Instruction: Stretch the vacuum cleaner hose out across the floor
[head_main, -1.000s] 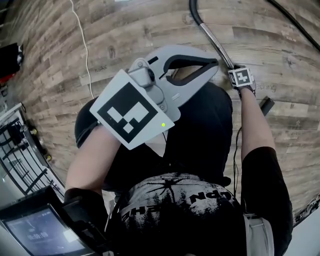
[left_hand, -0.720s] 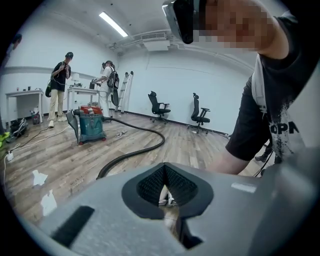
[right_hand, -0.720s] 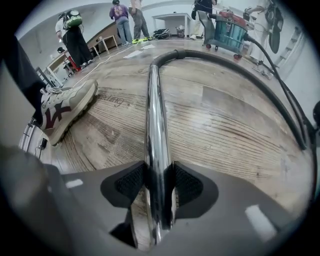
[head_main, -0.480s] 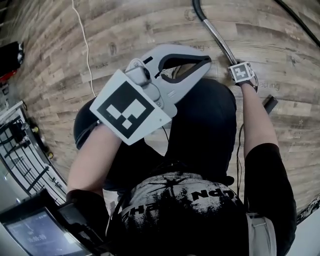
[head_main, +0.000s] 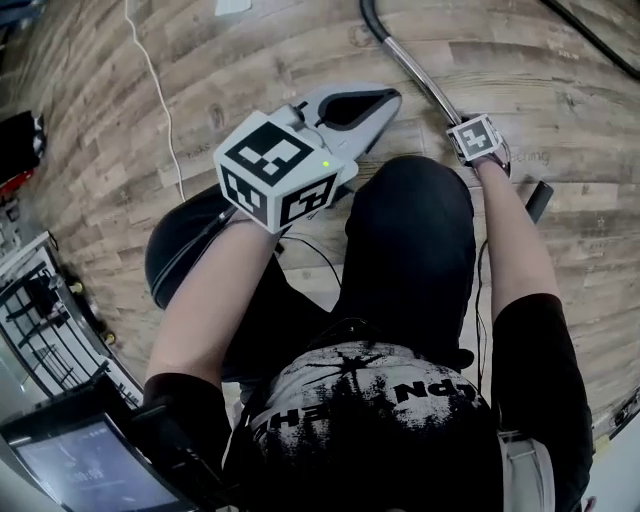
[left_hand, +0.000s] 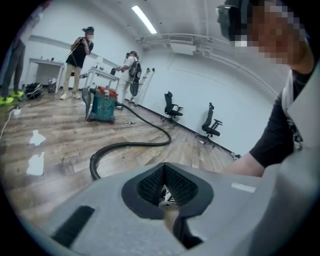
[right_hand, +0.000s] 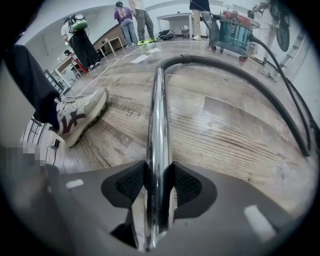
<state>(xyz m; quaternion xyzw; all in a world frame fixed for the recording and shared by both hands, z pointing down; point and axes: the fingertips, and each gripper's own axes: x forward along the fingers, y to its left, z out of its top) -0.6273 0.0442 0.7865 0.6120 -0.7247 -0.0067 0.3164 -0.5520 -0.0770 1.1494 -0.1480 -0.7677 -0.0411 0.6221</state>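
The right hand-held gripper (right_hand: 159, 184) has its jaws closing on the vacuum's shiny metal tube (right_hand: 159, 125), with both ribbed pads pressed against its sides. The tube runs straight forward from the jaws, low over the wooden floor (right_hand: 225, 135). At its far end it joins the black hose (right_hand: 210, 61).

From that joint the hose bends right and sweeps in a wide arc across the floor, well ahead of the gripper. It lies curved, not straight. The teal vacuum cleaner (right_hand: 235, 29) stands far back near the wall; its drum is closed, so its contents cannot be seen.

The left hand-held gripper (left_hand: 164, 186) is held up in front of the person, jaws fully together with nothing between them. It is well apart from the tube and the hose.

A sneaker (right_hand: 80, 117) stands on the floor just left of the tube. A white cable (head_main: 160, 100) trails across the boards further left. 2 office chairs (left_hand: 171, 105) stand by the far wall, and several people stand at counters beyond the vacuum cleaner.
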